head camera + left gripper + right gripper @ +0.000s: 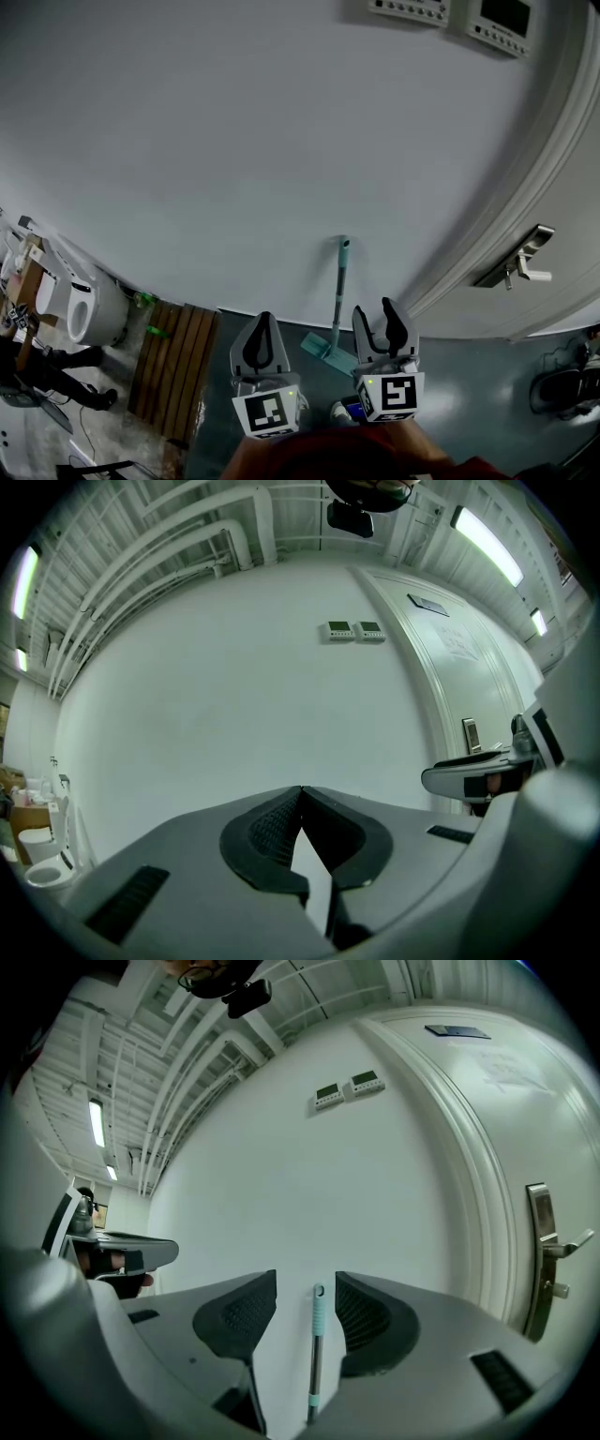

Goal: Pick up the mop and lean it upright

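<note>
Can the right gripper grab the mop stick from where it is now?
Probably yes. The right gripper has its jaws apart. The mop handle lines up with the gap just ahead, leaning on the wall, and nothing stands between them.

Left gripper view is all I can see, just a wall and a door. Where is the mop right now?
Observer: In the head view the mop leans upright against the white wall, its teal head on the floor.
Operator: Is the right gripper holding it?
Observer: No. The right gripper has its fingers apart; the handle shows in the gap, ungripped.
Operator: Anything on the floor left of the mop?
Observer: A slatted wooden board lies by the wall.
</note>
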The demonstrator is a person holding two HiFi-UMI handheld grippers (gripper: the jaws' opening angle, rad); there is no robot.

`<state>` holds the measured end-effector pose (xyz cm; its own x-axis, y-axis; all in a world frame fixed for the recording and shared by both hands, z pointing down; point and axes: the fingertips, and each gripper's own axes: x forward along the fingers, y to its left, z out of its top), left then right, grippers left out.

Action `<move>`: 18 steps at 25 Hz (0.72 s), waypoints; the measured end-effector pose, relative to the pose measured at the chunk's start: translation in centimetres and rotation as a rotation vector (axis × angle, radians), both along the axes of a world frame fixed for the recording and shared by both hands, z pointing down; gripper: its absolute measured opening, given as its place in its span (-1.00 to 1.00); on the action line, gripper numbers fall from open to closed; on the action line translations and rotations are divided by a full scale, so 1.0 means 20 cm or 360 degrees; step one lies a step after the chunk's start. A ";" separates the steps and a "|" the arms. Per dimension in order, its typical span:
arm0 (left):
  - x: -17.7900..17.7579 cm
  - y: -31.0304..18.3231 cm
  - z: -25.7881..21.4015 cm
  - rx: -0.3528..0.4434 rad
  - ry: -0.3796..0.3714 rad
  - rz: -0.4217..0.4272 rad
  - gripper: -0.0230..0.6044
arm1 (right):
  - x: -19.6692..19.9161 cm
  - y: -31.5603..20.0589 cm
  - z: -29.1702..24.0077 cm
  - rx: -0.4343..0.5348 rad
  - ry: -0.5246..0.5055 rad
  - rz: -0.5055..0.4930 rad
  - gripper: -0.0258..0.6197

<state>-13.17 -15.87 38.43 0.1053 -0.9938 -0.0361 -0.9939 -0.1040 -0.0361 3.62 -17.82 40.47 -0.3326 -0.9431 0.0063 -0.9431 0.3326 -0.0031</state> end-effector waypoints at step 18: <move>0.06 -0.03 -0.03 0.0018 0.0002 0.0043 -0.88 | -0.02 0.01 -0.07 0.0048 -0.0034 -0.0072 -0.57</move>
